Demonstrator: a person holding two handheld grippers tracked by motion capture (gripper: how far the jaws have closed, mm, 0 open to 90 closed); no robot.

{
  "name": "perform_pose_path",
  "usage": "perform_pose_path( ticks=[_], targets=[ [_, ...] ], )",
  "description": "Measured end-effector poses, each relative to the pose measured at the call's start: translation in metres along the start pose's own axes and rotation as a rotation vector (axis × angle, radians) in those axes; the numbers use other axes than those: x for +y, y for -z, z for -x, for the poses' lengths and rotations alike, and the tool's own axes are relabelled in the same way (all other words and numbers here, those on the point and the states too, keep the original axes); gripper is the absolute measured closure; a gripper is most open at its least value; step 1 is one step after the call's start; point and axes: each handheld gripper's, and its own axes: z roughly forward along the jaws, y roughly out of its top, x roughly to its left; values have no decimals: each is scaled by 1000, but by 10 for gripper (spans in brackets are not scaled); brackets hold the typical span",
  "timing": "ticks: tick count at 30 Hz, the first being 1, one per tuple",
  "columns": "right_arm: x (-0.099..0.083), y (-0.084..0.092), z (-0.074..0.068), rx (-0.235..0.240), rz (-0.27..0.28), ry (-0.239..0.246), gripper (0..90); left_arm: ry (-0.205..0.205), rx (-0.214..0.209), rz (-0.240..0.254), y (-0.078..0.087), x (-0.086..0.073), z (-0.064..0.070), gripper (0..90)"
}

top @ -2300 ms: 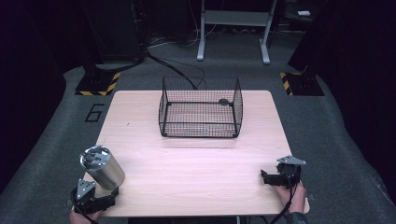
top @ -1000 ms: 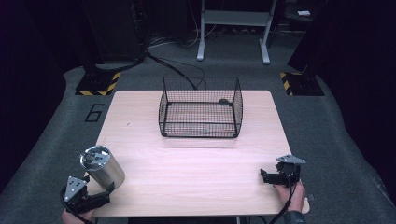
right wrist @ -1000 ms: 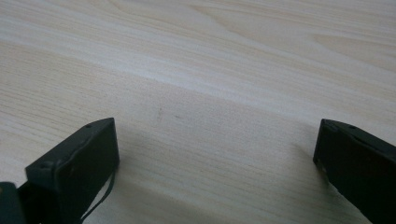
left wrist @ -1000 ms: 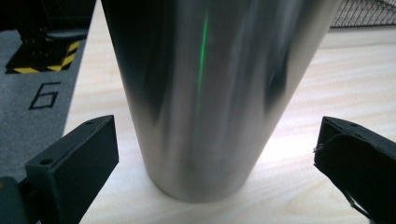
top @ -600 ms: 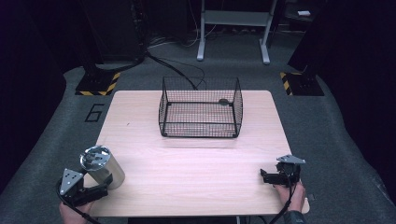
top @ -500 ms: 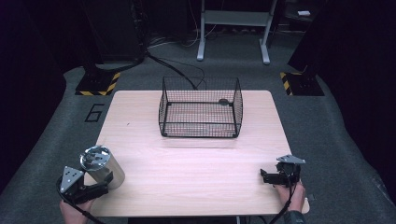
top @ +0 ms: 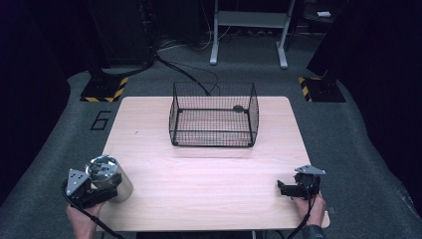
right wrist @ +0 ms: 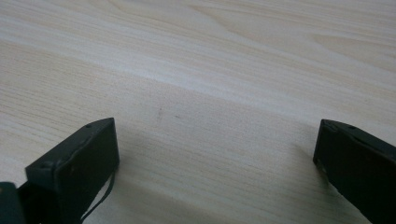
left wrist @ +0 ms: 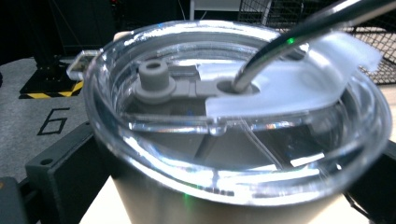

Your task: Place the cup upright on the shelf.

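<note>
On the surface (top: 209,169), high view: steel tumbler (top: 110,178), upright, at the near left corner, with the left tongs (top: 102,188) set around its lower body from the person's side. Black wire basket (top: 214,115), at the far middle, well apart from the tumbler. Right tongs (top: 284,188), near the right edge, low over bare wood, held in a hand (top: 311,206).

Left gripper view: tumbler (left wrist: 224,196) seen close, between the two black jaws, gripped at both flanks. Clear lid (left wrist: 233,135) on top; metal straw (left wrist: 299,32) leaning through its opening.

Right gripper view: right tongs (right wrist: 215,154) released, jaws spread wide over pale wood, grasping nothing.
</note>
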Motion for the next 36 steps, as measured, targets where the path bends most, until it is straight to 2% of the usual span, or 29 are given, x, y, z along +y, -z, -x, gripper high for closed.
perform_pose_path(
  ticks=[7, 14, 19, 20, 24, 36],
  targets=[
    [0, 0, 0, -1, 2, -5, 0, 5, 18, 7, -1, 5, 2, 19],
    [0, 0, 0, -2, -1, 3, 0, -11, 42, -3, -2, 6, 5, 35],
    [0, 0, 0, 0, 1, 1, 0, -25, 35, -10, -2, 7, 5, 38],
    [1, 0, 0, 0, 1, -11, 0, -34, 30, -9, -2, 7, 5, 40],
    [1, -1, 1, -1, 1, -3, 0, -51, 26, -14, -2, 8, 7, 40],
    [2, -2, 1, 0, 1, -1, 0, -82, -29, -11, 0, 22, 16, 40]
  ],
)
